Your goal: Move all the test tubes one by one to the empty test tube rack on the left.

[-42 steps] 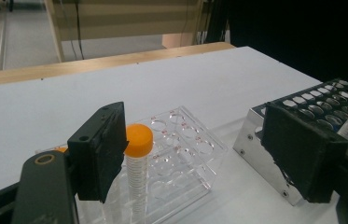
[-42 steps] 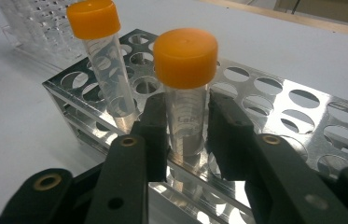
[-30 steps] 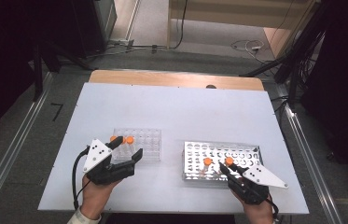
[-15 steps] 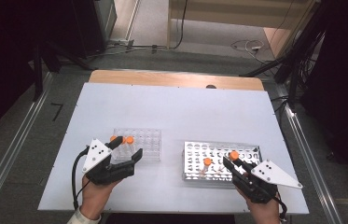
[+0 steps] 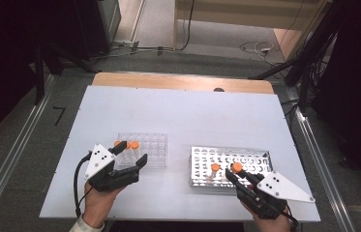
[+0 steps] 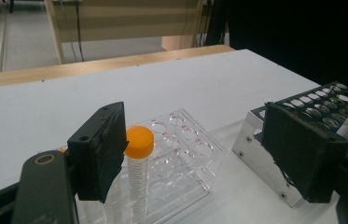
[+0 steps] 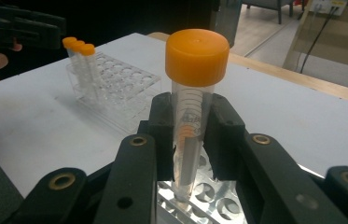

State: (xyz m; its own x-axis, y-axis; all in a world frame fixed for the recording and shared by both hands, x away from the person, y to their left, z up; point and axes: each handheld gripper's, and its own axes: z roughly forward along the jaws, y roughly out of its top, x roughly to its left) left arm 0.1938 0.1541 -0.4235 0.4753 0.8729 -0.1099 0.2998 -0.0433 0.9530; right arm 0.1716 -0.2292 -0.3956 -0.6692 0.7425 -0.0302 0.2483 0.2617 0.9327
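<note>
Right gripper (image 7: 188,140) is clamped on an orange-capped tube (image 7: 191,107), held upright, tip just above or just inside a hole of the metal rack (image 5: 260,159); we can't tell which. In the high view the tube cap (image 5: 236,167) sits over the rack's near row, beside a second capped tube (image 5: 215,167) standing in the rack.

Left gripper (image 5: 129,157) is spread wide, holding nothing, at the near edge of the clear plastic rack (image 5: 156,150). Two capped tubes (image 5: 130,145) stand in that rack's left end; in the left gripper view one of them (image 6: 138,172) sits right against the left pad.

Risks, as we judge them:
- Grip is on the tube body below the cap, and the body is smooth. If we tilt during transfer it could slip or swing.
- If the tip isn't clear of the hole, pulling sideways would drag or tip the metal rack.
- The neighbouring tube in the metal rack is close, so the jaw could knock it.
- Left gripper is parked right at the clear rack's filled end. A twitch nudges those tubes or shoves the light rack.

Rest of the table (image 5: 178,111) is bare between the racks, so nothing blocks the crossing path.
</note>
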